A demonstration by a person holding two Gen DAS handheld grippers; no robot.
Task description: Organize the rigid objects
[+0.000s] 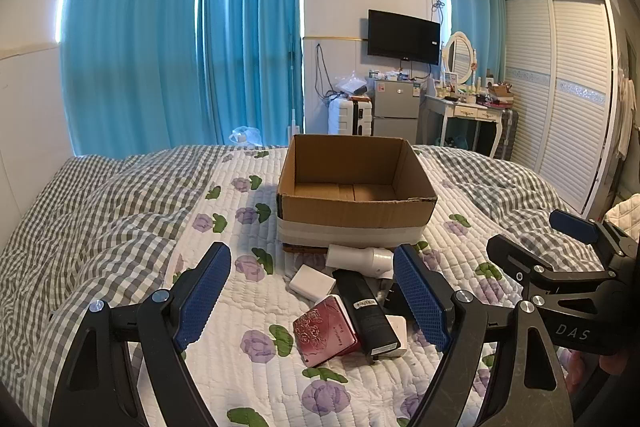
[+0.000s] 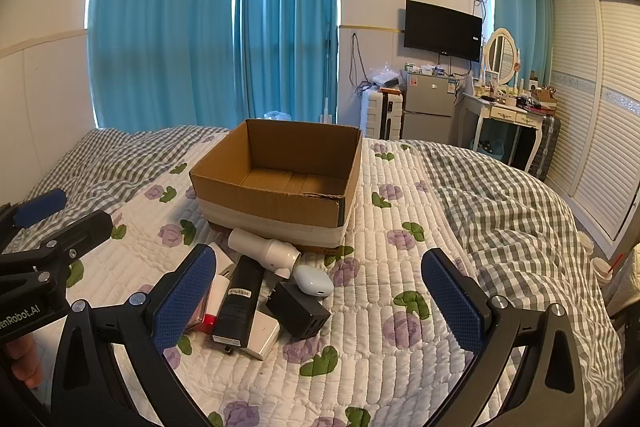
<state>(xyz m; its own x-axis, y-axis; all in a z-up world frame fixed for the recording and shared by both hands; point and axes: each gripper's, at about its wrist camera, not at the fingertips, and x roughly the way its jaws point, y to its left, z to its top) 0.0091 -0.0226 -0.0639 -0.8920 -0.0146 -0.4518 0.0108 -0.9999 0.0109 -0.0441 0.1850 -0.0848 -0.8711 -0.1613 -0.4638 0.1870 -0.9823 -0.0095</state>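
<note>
Charger (image 2: 298, 311) mostly hidden behind left tool (image 1: 316, 301) finger.

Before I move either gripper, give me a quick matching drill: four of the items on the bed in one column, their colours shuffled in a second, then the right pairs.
Things:
1. cardboard box
2. earbuds case
3. power adapter
4. embossed wallet

Colours:
A. black
B. dark red
C. brown
D. white

Pairs: 1-C, 2-D, 3-A, 4-B.
The left gripper and right gripper are both open above the pile.
</note>
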